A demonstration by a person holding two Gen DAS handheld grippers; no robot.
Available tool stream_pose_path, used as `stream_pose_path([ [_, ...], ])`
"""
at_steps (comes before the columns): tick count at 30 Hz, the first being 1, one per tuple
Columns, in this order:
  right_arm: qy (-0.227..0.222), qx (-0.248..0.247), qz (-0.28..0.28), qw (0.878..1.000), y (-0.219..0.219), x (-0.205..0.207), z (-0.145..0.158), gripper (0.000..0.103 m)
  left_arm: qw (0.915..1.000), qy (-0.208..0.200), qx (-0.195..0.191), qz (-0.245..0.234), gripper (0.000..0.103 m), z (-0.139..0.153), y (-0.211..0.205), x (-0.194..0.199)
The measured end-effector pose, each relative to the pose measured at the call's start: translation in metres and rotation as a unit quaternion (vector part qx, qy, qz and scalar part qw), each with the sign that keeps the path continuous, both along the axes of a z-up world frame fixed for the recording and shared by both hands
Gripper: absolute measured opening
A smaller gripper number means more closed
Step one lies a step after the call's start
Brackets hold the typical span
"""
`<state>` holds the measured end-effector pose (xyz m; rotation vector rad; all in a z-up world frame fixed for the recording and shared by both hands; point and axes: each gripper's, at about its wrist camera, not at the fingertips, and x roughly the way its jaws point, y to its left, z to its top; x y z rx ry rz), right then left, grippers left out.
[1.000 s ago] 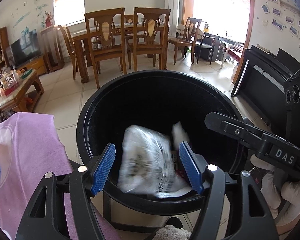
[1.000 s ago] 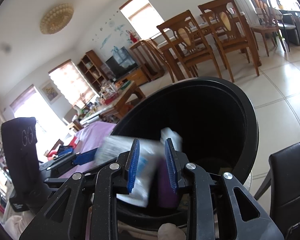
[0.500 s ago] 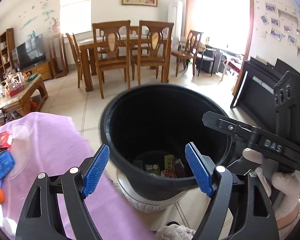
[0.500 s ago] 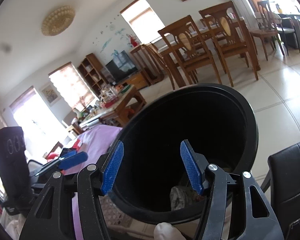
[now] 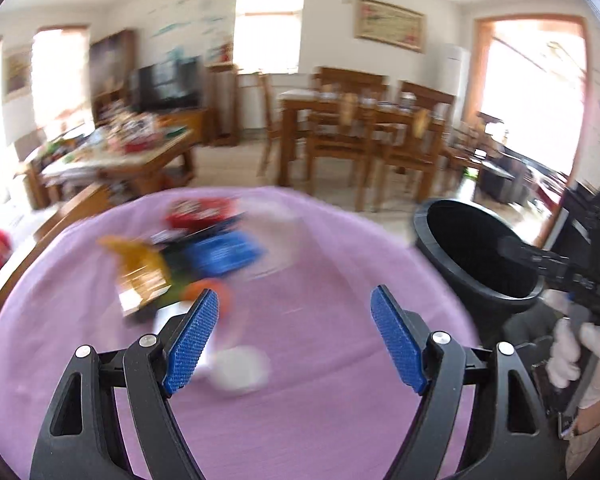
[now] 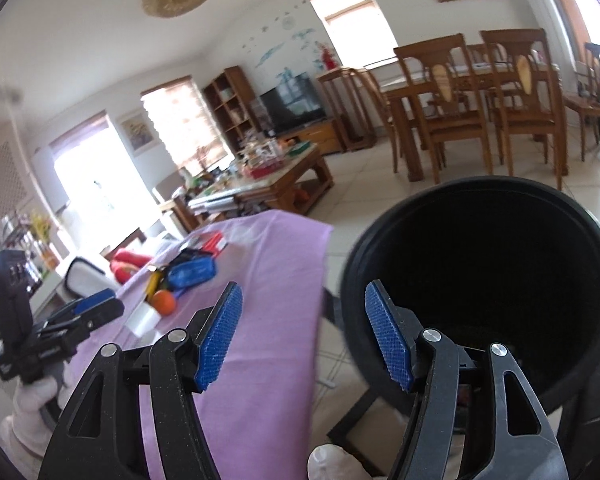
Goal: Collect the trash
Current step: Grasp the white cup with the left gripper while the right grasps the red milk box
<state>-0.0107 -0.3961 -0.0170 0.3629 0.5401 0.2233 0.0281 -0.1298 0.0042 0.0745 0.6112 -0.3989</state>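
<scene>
Left wrist view, left tool [image 5: 294, 338] wide open, empty, over purple tabletop [image 5: 320, 420], blurred wrappers [image 5: 204, 256] perhaps, right tool [image 6: 302, 338] just opening, empty, black bin [image 6: 480, 280] right.

right gripper [image 5: 580, 280] side lettering: blurred white marks are seen, not legible.
left gripper [image 6: 44, 354] side lettering: small white print is seen, too small to be read.
blue packet [image 6: 190, 274] print: not legible.

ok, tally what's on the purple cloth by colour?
red packet: 1
blue packet: 1
yellow wrapper: 1
orange fruit: 1
white cup: 1
dark wrapper: 1
Total: 6 distinguishable
</scene>
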Motion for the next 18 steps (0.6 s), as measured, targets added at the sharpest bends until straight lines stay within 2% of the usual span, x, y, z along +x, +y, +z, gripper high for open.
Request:
stream_pose_path([
  [3, 0.004, -0.01, 0.027, 1.0, 0.032, 0.012, 0.003, 0.064, 0.9987, 0.039, 0.008, 0.03, 0.077, -0.012, 0.033, 0.019],
  [7, 0.011, -0.023, 0.063, 0.998, 0.078, 0.026, 0.005, 0.064, 0.996, 0.083, 0.019, 0.027, 0.076, -0.024, 0.043, 0.042],
  [10, 0.02, -0.036, 0.079, 0.996, 0.102, 0.035, 0.004, 0.064, 0.9937, 0.108, 0.026, 0.015, 0.066, -0.035, 0.041, 0.056],
  [12, 0.026, -0.044, 0.086, 0.995, 0.116, 0.041, 0.005, 0.064, 0.9913, 0.13, 0.023, 0.004, 0.047, -0.049, 0.043, 0.062],
  [13, 0.028, -0.047, 0.088, 0.995, 0.121, 0.045, 0.004, 0.064, 0.9903, 0.137, 0.023, 0.0, 0.043, -0.054, 0.05, 0.063],
  [14, 0.029, -0.05, 0.091, 0.994, 0.126, 0.048, 0.004, 0.064, 0.9893, 0.145, 0.02, -0.004, 0.04, -0.059, 0.051, 0.065],
  [18, 0.038, -0.067, 0.099, 0.992, 0.147, 0.07, 0.009, 0.064, 0.99, 0.139, -0.015, -0.021, 0.039, -0.062, 0.066, 0.059],
])
